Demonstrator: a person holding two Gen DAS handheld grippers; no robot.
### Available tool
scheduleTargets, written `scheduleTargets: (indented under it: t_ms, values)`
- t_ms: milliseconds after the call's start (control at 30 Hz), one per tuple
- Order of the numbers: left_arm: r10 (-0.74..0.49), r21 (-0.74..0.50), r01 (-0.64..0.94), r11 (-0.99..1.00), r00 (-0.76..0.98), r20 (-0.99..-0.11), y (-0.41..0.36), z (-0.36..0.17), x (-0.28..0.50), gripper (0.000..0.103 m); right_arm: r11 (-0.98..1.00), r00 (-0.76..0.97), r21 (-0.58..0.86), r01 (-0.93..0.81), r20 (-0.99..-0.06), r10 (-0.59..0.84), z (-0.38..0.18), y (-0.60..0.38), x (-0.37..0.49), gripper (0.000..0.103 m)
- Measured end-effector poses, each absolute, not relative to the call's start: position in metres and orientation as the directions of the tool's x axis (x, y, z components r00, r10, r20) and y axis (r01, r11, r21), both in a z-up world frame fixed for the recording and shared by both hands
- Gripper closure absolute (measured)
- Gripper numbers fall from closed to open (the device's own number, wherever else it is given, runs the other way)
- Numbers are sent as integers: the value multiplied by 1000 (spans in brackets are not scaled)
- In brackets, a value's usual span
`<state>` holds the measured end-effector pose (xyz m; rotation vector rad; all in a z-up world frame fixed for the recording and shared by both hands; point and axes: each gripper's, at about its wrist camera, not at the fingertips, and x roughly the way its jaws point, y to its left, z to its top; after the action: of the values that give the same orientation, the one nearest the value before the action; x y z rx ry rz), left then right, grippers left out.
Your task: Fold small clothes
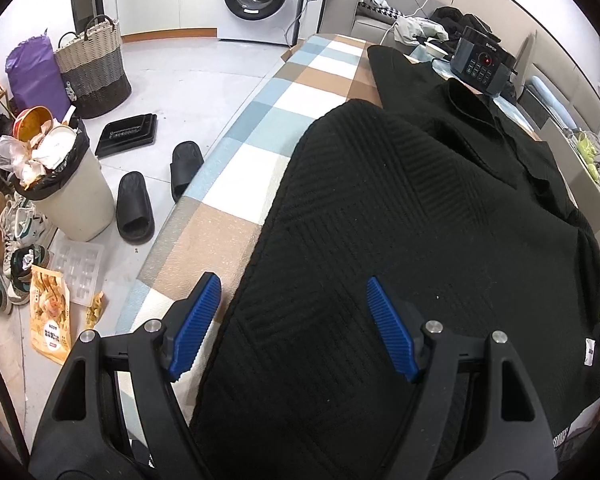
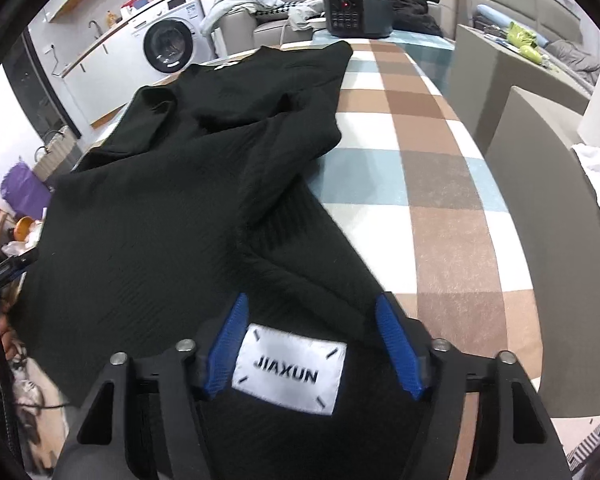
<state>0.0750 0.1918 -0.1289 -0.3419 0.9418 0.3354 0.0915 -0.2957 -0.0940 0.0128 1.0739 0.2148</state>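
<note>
White label (image 2: 290, 376) of black garment (image 2: 172, 216) between parted right gripper (image 2: 314, 316) pads; left gripper (image 1: 294, 296) spread over hem.

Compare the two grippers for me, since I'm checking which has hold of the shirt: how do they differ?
The left gripper stands wide, straddling the black shirt's side edge over the checked tablecloth. The right gripper stands narrower, around fabric bearing the white JIAXUN label. Both have blue pads, point downward, and neither visibly pinches cloth.

Both hand-held grippers (image 1: 294, 300) (image 2: 312, 322) agape, downward-tilted
</note>
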Motion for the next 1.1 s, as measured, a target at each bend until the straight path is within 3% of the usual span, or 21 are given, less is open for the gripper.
scheduleTargets:
  t_ms: [67,133,167,333,500,600,667,700,767,800,900,933,1033,1100]
  values:
    - [137,-130,-422,897,547,-826,190,-130,78,30,981,466,119,-156,-866,179,-95,-297,96,74]
    - [126,-143,-414,899,556,-822,190,-131,81,36,977,470,163,-138,-857,210,-95,-303,101,92]
    - [122,-149,-413,899,562,-818,189,-131,82,40,970,481,209,-126,-842,244,-93,-308,103,96]
    - [124,-150,-419,895,559,-820,192,-131,89,45,939,578,345,-9,-764,286,-79,-342,110,97]
    - [131,-138,-418,898,553,-823,191,-132,93,45,901,542,410,144,-794,275,-96,-372,126,96]
    - [140,-124,-412,903,555,-820,189,-132,94,48,893,511,428,136,-803,307,-101,-374,127,85]
    - [148,-117,-409,905,559,-816,188,-133,94,64,891,505,438,114,-798,328,-101,-375,124,59]
    - [153,-112,-410,905,559,-815,187,-133,94,68,895,507,433,105,-798,326,-101,-375,123,56]
    - [136,-129,-403,906,567,-812,188,-133,95,94,911,511,404,82,-802,310,-101,-372,120,55]
    - [117,-150,-396,906,575,-810,188,-133,95,95,917,512,393,71,-803,304,-102,-371,120,55]
    - [109,-167,-384,908,602,-791,187,-129,94,97,924,519,382,25,-795,314,-103,-363,119,61]
    - [106,-172,-379,909,609,-786,186,-128,93,97,925,521,380,0,-789,325,-103,-358,120,79]
    - [108,-186,-373,909,641,-760,184,-117,88,97,916,529,398,-48,-768,362,-98,-348,119,97]
    - [114,-193,-374,907,661,-742,183,-109,81,98,911,548,407,-66,-748,374,-92,-345,114,98]
